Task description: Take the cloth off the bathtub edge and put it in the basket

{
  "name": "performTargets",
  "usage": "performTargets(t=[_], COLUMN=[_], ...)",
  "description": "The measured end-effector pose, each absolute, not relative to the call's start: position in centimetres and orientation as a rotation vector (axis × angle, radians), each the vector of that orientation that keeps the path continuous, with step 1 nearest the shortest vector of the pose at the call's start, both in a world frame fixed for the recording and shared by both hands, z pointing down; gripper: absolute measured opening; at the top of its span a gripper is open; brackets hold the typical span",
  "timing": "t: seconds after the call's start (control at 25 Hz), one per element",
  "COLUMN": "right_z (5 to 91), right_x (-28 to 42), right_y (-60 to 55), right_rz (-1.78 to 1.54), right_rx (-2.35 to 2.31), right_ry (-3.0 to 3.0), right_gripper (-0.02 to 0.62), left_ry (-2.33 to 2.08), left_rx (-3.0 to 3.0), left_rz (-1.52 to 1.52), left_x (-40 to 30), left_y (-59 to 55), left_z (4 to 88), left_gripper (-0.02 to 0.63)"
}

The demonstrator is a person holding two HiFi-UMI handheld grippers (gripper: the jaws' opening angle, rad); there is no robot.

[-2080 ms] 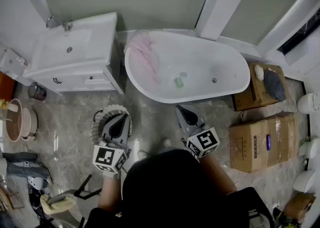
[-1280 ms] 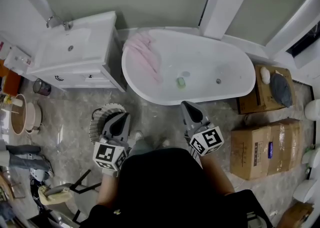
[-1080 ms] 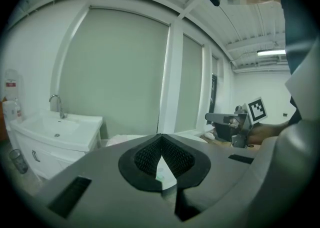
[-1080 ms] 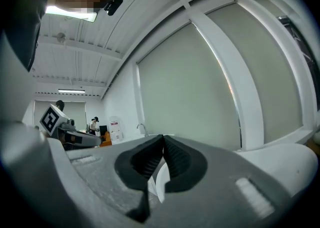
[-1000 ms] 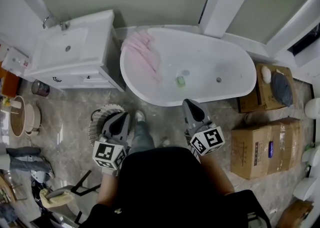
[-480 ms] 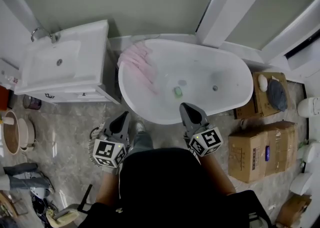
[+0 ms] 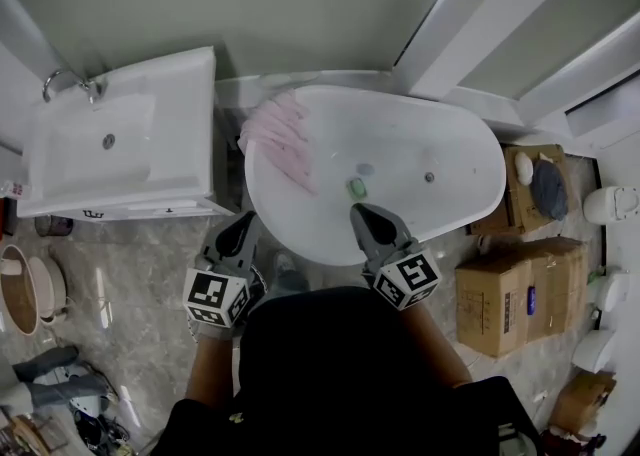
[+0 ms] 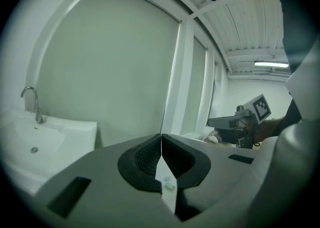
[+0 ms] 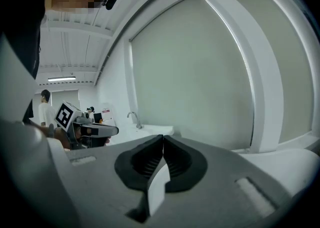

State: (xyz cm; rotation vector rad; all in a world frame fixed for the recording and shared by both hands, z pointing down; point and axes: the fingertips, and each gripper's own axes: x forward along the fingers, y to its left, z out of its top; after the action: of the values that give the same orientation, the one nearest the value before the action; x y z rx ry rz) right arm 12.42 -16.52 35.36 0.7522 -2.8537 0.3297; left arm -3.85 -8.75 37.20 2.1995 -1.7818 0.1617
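1. Nothing of the task is done yet. The pink cloth (image 7: pixel 280 129) lies draped over the far left rim of the bathtub (image 7: pixel 440 144), part of it hanging down inside, and neither gripper touches it.
2. The left gripper (image 7: pixel 247 218) has its jaws pressed together with nothing between them. Its tip is at the near left rim of the tub, short of the cloth.
3. The right gripper (image 7: pixel 358 210) is likewise closed and empty. It reaches over the near rim, its tip just beside a small green thing (image 7: pixel 356 186) on the tub floor.
4. Left to do, as I judge it: open a gripper, reach to the far left rim, clamp the cloth, lift it clear and carry it to the basket. The basket does not show in the head view now.
5. Against the earlier frames, the person has stepped up to the tub. Both grippers were over the floor well short of it and now sit at its near rim. The basket then stood on the floor beside the left gripper. The cloth has not shifted.
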Motion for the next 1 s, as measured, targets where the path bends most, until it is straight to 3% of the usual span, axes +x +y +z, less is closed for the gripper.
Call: performTargets(t=[0.32,1.0], right_z=[36.0,38.1], right_x=[8.6,7.7], right_y=[-19.5,-26.4], right_rz=[0.354,0.473], right_rx=[0.734,0.669], right_ry=[-2.807,-2.751], right_gripper=[-0.002,-0.002], left_ry=[-1.707,-1.689], left_rx=[2.196,2.116], left_rz=[0.218,0.231], left_x=[-7.0,-7.4], left_y=[-11.8,-20.4], left_z=[39.6,42.9], left_gripper=[0.014,0.015])
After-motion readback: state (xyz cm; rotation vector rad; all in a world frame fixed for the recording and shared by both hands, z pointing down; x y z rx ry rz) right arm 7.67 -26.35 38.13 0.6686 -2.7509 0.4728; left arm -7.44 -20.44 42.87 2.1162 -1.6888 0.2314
